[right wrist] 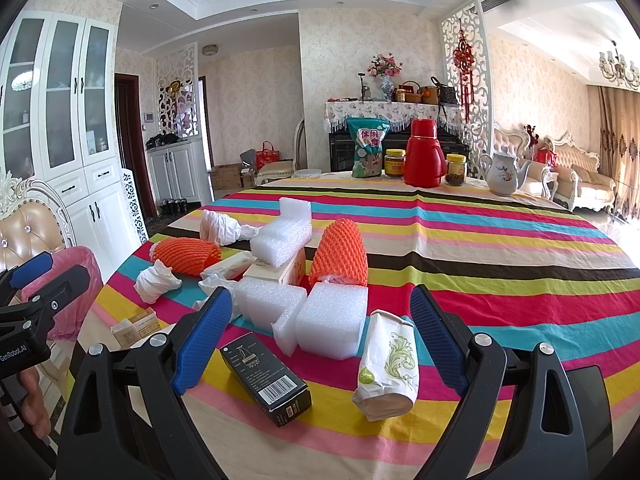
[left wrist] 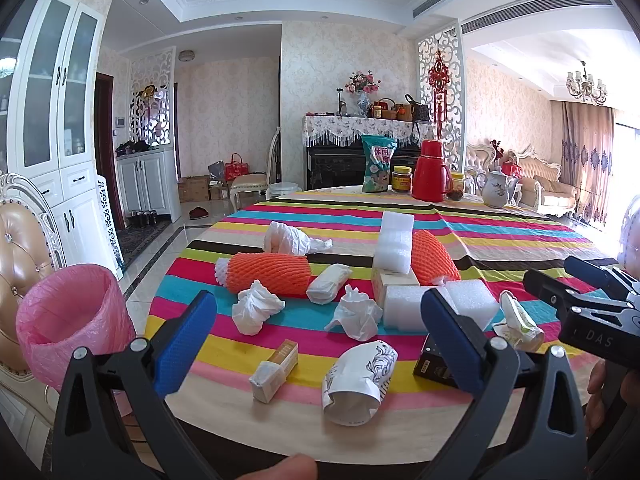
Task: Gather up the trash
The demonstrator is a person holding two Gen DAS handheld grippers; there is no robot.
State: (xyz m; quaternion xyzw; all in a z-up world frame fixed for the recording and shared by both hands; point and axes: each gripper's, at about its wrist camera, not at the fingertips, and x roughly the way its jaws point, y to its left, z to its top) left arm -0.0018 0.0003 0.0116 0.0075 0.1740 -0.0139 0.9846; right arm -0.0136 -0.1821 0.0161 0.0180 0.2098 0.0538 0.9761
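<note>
Trash lies scattered on a round table with a striped cloth [left wrist: 500,236]. It includes orange foam nets [left wrist: 268,278], white foam blocks [right wrist: 332,322], crumpled tissues [left wrist: 256,308], a paper cup with black print [left wrist: 356,384], a paper cup with green print [right wrist: 388,368], a black box [right wrist: 266,380] and a small yellow box [left wrist: 276,370]. A bin with a pink liner [left wrist: 72,316] stands left of the table. My left gripper [left wrist: 320,340] is open and empty above the table's near edge. My right gripper [right wrist: 322,340] is open and empty, with the black box and green-print cup lying below it.
At the table's far side stand a green snack bag [right wrist: 368,148], two jars [right wrist: 394,163], a red thermos [right wrist: 424,154] and a white teapot [right wrist: 503,174]. A padded chair [left wrist: 20,248] stands at the left behind the bin. A white cabinet [right wrist: 60,120] lines the left wall.
</note>
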